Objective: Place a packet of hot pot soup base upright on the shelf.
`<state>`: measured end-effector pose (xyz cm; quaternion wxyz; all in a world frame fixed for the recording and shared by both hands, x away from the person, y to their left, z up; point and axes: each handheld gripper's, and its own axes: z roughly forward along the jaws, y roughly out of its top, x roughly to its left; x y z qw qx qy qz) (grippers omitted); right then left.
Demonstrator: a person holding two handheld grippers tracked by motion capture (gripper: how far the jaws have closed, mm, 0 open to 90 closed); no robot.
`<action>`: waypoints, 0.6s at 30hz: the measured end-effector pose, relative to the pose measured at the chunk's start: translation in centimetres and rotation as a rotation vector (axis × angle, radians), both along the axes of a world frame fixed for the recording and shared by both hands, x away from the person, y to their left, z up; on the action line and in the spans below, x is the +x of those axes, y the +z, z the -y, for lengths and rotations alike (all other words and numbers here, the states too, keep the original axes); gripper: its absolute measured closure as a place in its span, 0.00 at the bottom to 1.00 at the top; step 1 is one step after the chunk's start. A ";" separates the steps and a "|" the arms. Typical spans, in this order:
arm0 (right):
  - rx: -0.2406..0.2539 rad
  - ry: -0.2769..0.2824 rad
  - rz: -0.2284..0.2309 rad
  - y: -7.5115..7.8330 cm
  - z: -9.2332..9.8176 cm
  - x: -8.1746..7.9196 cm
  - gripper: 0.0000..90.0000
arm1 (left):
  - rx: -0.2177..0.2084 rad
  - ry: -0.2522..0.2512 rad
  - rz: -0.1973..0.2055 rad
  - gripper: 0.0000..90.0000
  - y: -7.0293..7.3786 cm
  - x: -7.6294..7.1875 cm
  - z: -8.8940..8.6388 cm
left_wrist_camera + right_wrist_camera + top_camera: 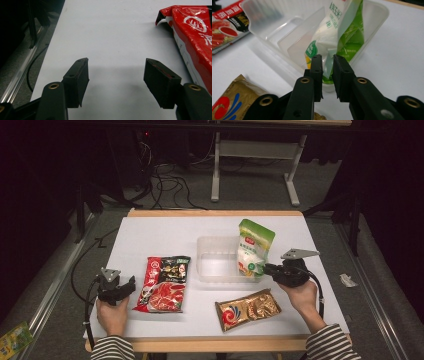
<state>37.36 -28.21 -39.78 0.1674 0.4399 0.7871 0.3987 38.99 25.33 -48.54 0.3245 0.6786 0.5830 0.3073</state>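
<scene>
Green-and-white pouch (255,249) propped in clear tub (210,270), right gripper (327,65) jaws loosened around its edge — red pouch (164,284), gold pouch (248,309) left on table, left gripper (116,75) open, empty.

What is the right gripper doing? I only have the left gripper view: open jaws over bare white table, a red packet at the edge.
Observer: The right gripper has the lower edge of a green-and-white pouch between its jaws, which stand slightly apart.
Operator: Where is the pouch?
Observer: Upright in the right end of a clear plastic container, going by the high view.
Operator: Anything else on the table?
Observer: A gold packet lies flat in front of the container.
</scene>
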 end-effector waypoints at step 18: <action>0.058 -0.072 0.071 -0.8 2.7 -2.8 0.72 | 0.006 -0.003 -0.008 0.41 0.0 0.0 0.0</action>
